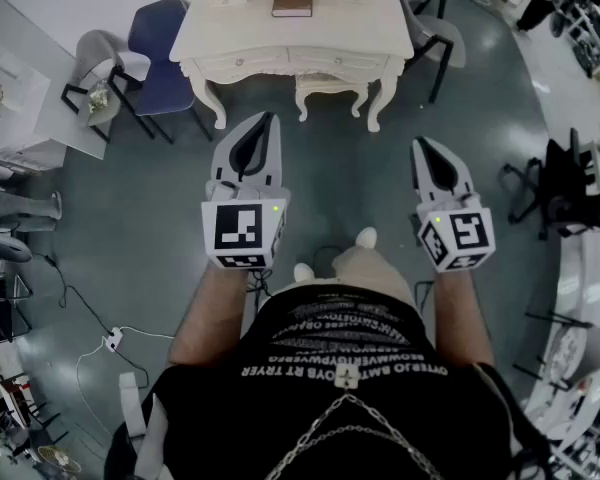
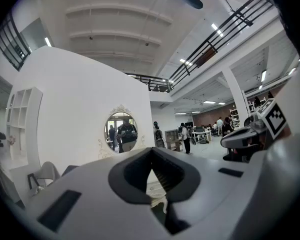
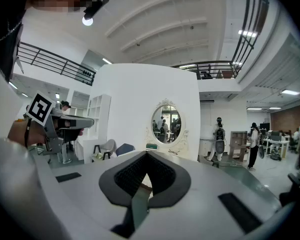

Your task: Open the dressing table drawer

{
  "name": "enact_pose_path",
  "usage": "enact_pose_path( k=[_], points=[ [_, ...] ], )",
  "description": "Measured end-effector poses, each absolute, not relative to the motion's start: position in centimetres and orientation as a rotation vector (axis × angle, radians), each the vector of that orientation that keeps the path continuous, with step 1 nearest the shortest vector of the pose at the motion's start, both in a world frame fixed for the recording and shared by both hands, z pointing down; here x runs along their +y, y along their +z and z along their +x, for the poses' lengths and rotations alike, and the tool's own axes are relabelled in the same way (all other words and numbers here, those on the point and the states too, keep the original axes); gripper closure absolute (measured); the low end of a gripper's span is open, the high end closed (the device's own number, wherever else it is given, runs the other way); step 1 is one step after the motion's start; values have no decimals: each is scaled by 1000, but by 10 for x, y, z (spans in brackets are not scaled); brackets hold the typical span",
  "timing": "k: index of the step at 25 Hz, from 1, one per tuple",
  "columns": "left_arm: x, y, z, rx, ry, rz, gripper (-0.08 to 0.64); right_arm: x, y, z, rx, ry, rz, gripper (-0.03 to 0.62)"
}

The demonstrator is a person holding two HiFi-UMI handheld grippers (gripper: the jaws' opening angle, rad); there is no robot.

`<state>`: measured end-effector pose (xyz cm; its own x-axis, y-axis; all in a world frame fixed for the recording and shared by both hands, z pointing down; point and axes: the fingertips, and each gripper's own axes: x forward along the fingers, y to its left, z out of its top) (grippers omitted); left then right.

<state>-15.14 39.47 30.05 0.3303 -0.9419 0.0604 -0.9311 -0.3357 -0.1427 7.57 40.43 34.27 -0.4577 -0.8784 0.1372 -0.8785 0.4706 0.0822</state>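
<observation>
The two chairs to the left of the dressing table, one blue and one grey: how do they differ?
The blue chair stands right beside the dressing table; the grey chair stands further left. The blue chair's seat looks bare, while the grey chair carries a small object on its seat, too small to name. Both have dark legs.

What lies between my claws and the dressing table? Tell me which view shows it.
Only bare floor, shown in the head view. Left claw and right claw stand short of the dressing table.
</observation>
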Motion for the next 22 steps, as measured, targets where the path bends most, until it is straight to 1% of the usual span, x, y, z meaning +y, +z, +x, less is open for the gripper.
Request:
enact_pose_path(
  k=[4,10,22],
  points=[
    [387,306,-150,1751,-220,-2506,557,396,346,78,-2549,20,1540,591],
    [358,318,-129,1733,-260,-2526,555,368,350,92,-2580,53,1536,591],
    [245,323,-59,1725,-283,-2528,556,253,358,143,-2590,38,1484,591]
  ],
)
